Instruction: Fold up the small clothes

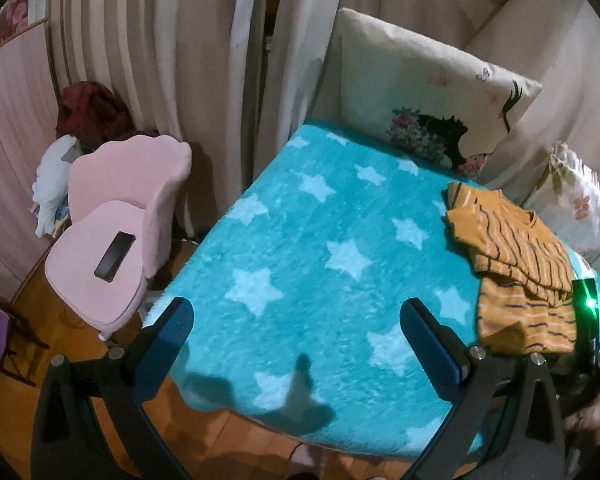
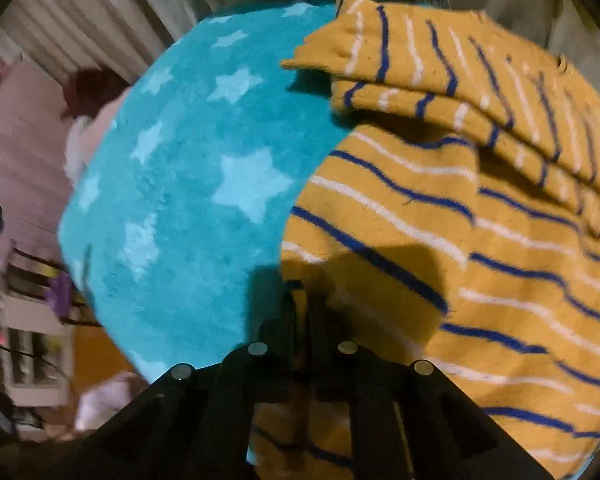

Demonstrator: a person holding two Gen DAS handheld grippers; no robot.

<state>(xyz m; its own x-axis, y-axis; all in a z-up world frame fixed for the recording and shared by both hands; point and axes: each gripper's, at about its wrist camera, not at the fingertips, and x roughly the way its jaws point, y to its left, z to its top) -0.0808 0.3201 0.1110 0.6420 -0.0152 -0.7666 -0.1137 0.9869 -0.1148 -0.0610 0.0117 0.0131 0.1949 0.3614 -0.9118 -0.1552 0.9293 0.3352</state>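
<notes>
A small mustard-yellow shirt with blue and white stripes (image 1: 516, 264) lies partly folded at the right side of a turquoise star-print blanket (image 1: 320, 248). My left gripper (image 1: 296, 344) is open and empty above the blanket's near edge, left of the shirt. In the right wrist view the shirt (image 2: 440, 208) fills the right half, its upper part folded over the lower part. My right gripper (image 2: 304, 300) is shut on the shirt's near left edge. The right gripper's body with a green light (image 1: 590, 304) shows beside the shirt in the left wrist view.
A pink chair (image 1: 116, 232) with a dark phone (image 1: 114, 256) on its seat stands left of the blanket. Printed pillows (image 1: 432, 92) lean at the back and right. Curtains (image 1: 160, 60) hang behind. Wooden floor (image 1: 204, 432) lies below the blanket's near edge.
</notes>
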